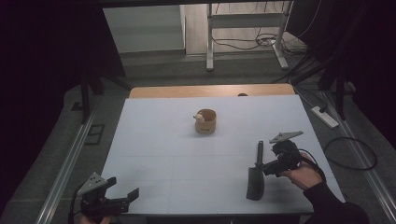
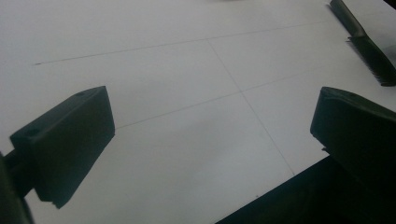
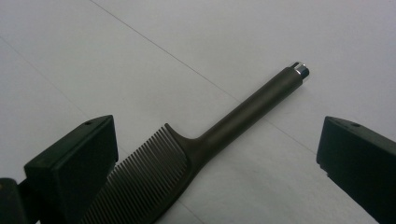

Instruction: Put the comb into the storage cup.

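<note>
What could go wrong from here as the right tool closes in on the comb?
1. The comb lies flat on the table, and the open right tool sits nearer its teeth than its handle; closing there may slip off or bend teeth.
2. A flat, thin comb gives little to grip, so the jaws might scrape the table or push it away.
3. The left tool hangs open near the table's front edge, too far to steady the comb.

White table (image 1: 154, 140): dark comb (image 1: 256, 175) flat near right front; small wooden cup (image 1: 206, 121) upright mid-table.
</note>
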